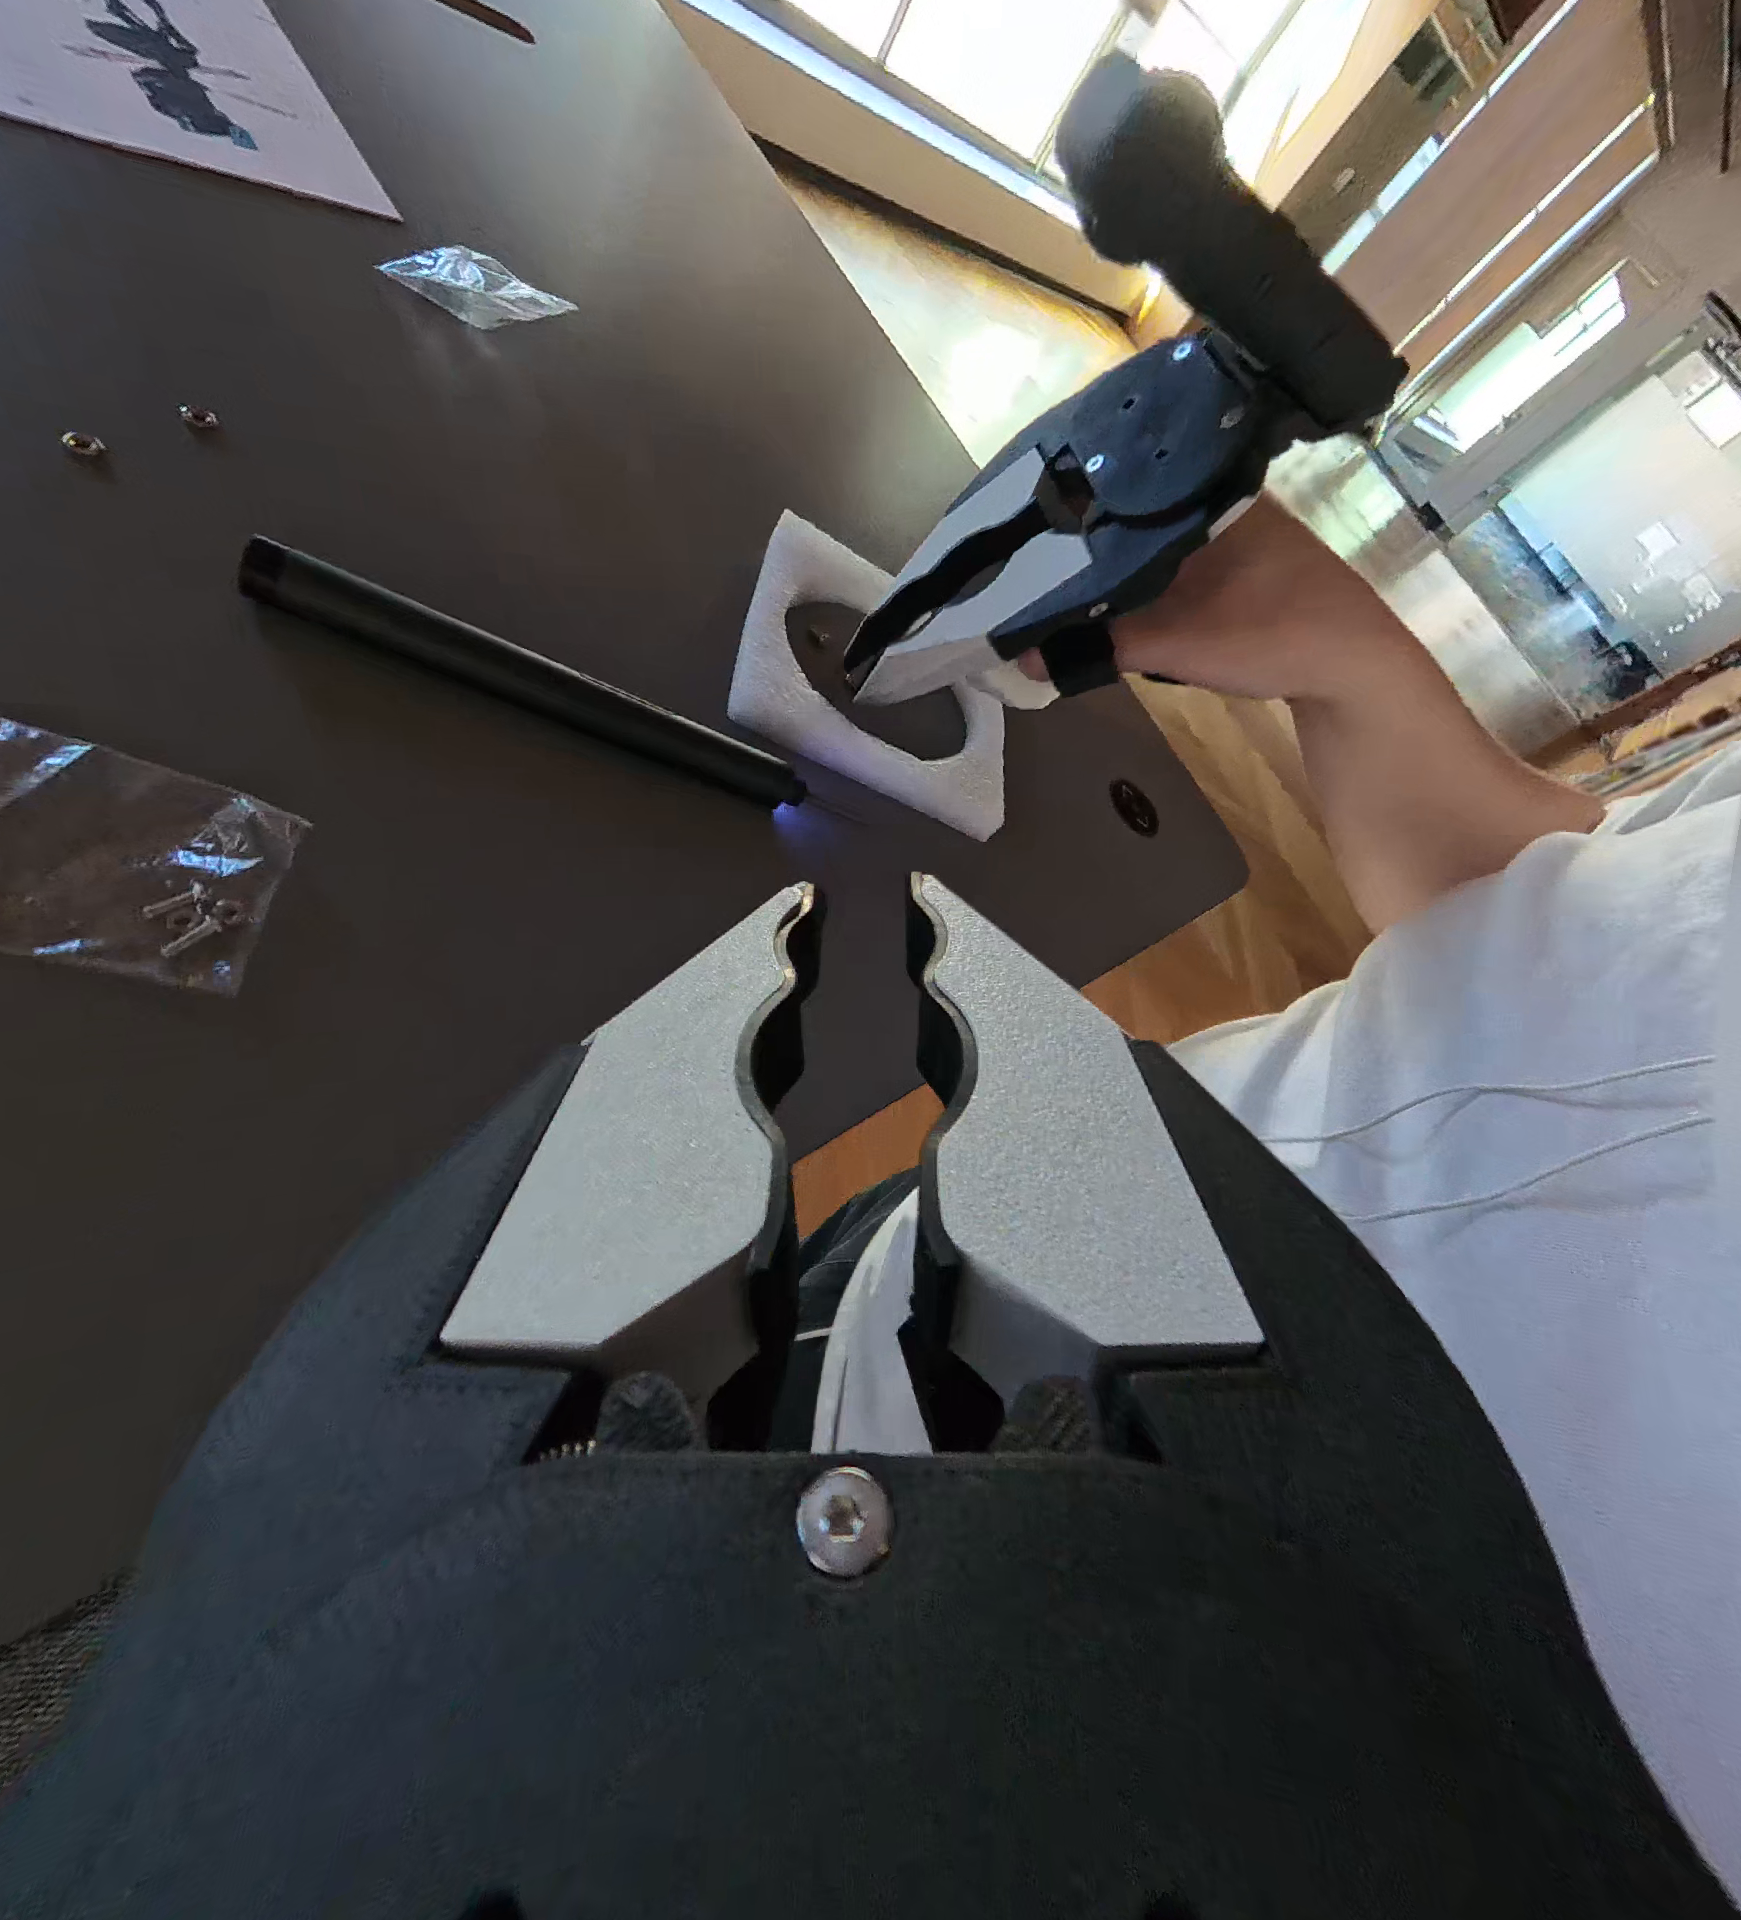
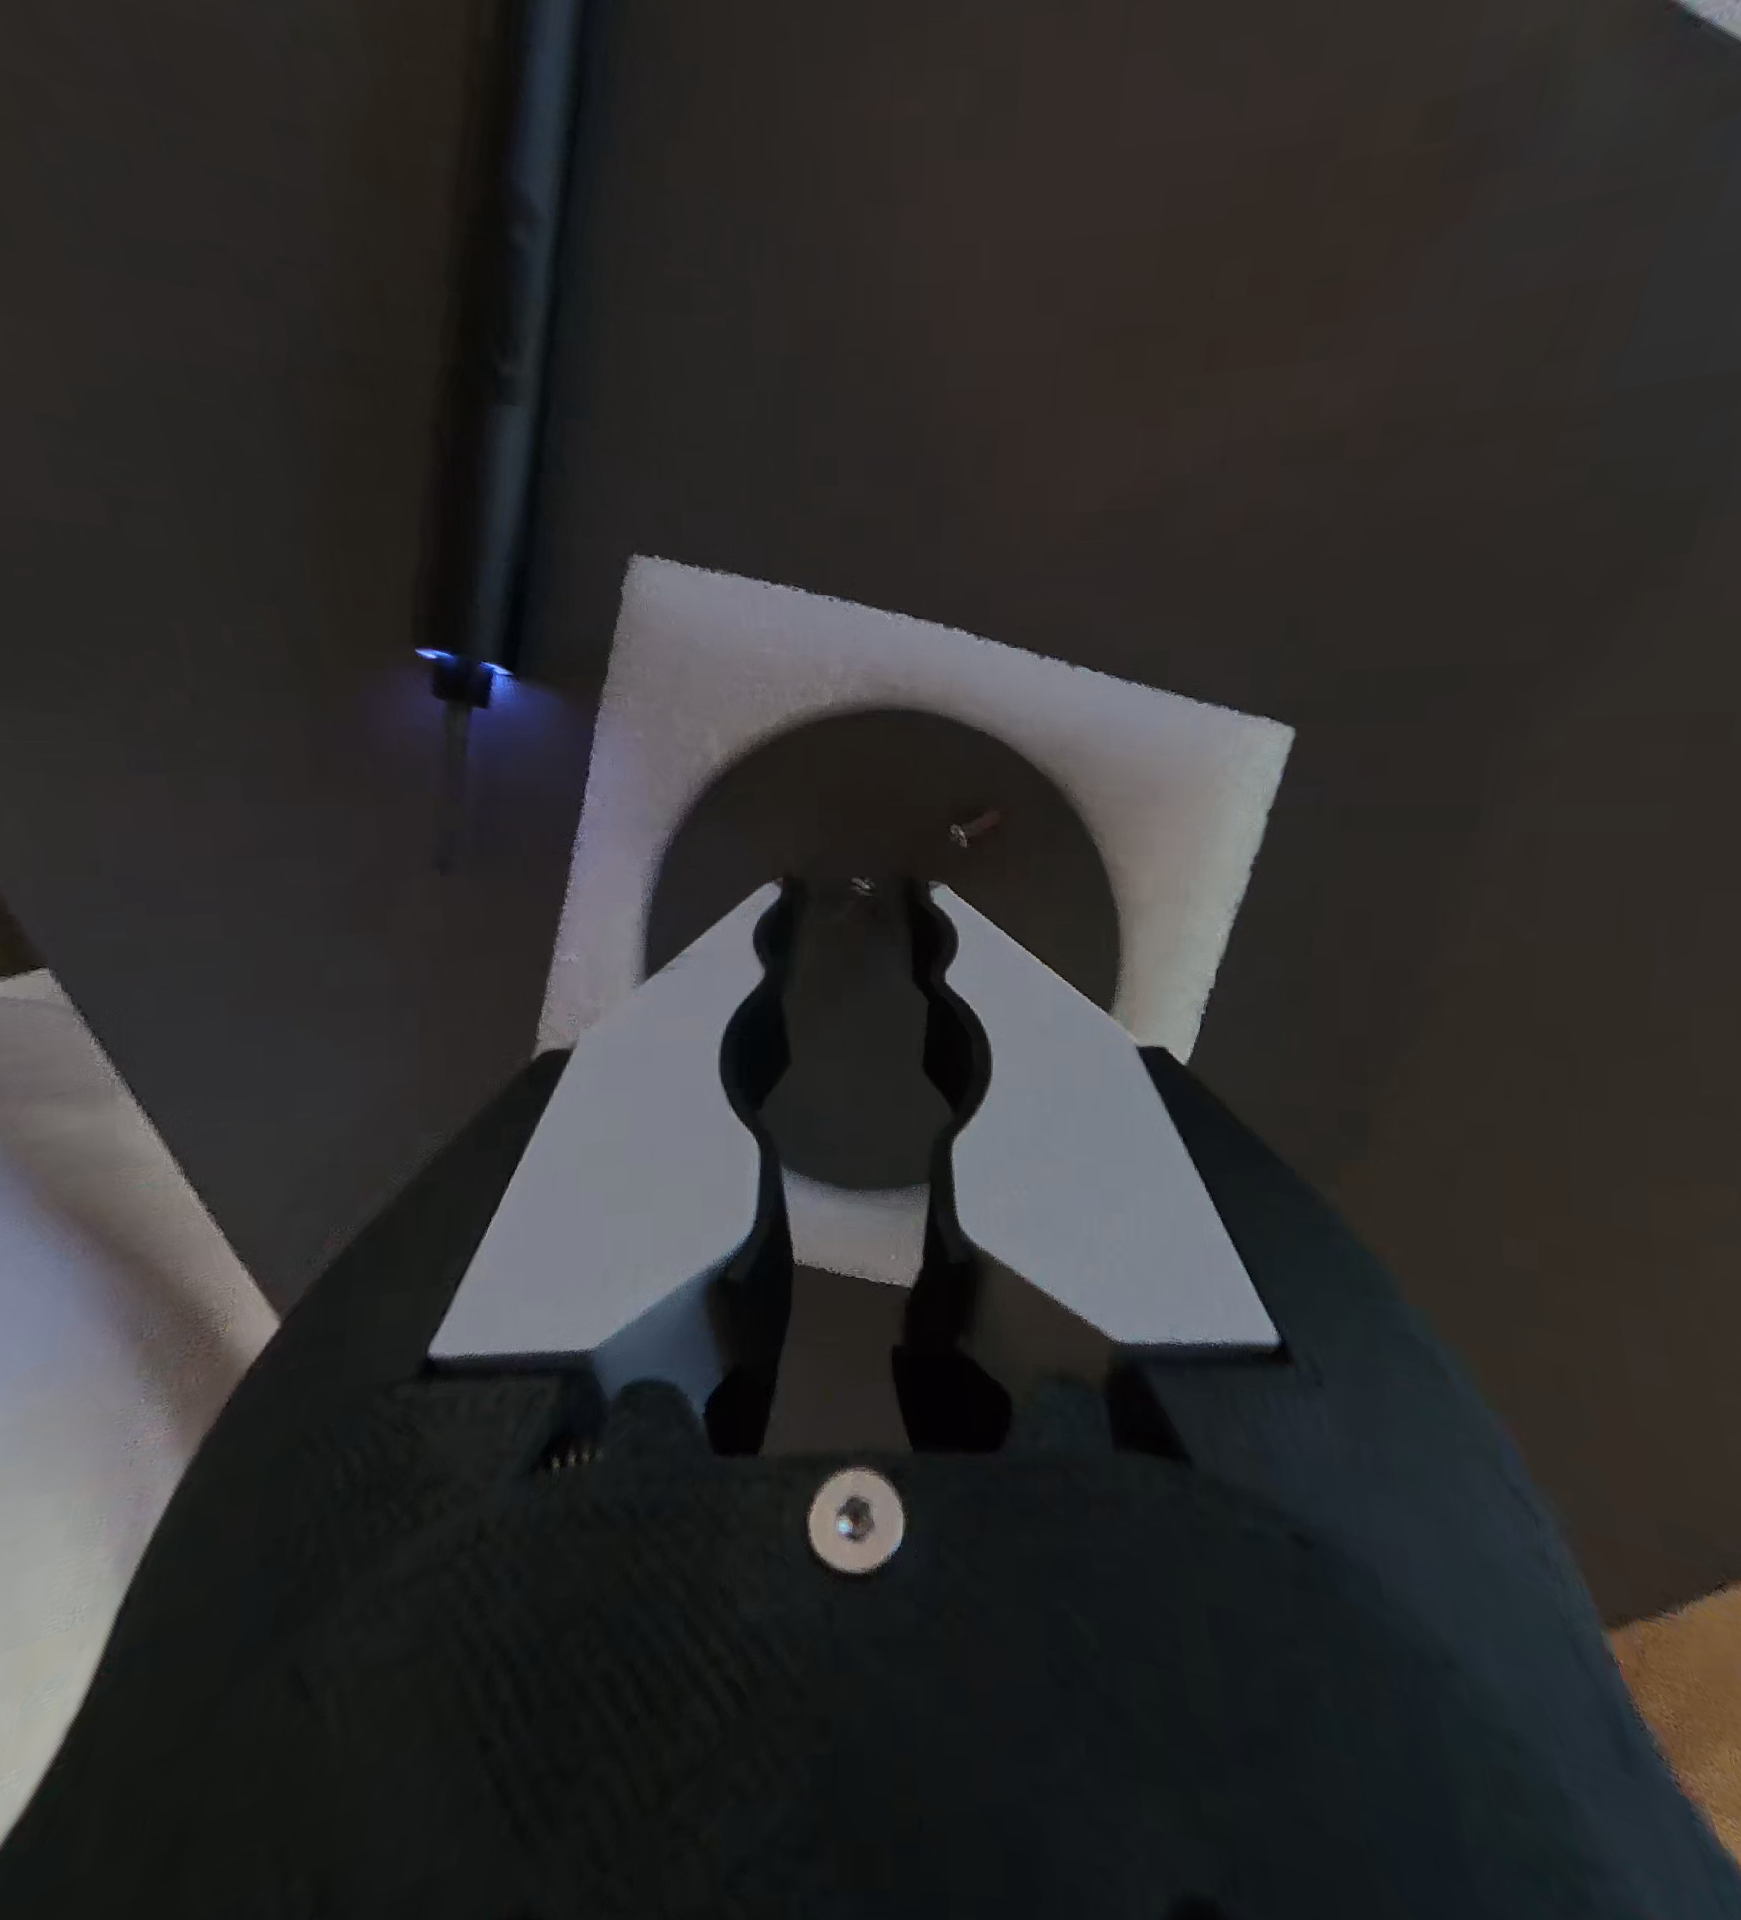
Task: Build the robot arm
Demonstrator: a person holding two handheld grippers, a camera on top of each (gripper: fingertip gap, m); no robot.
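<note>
Inside the white foam square's [image 2: 933,681] round cutout, the right hand-held gripper [image 2: 858,883] is straddling a small screw [image 2: 861,886], jaws parted; another lies at two o'clock. Left hand-held gripper [image 1: 864,894] is hovering open, empty.

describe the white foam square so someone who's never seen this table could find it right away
On the dark table, look near the corner closest to the person, just past the lit tip of the long black tube. The white foam square lies flat there, with the right gripper reaching into it. It is the only white block, with a big round hole showing a dark disc.
</note>
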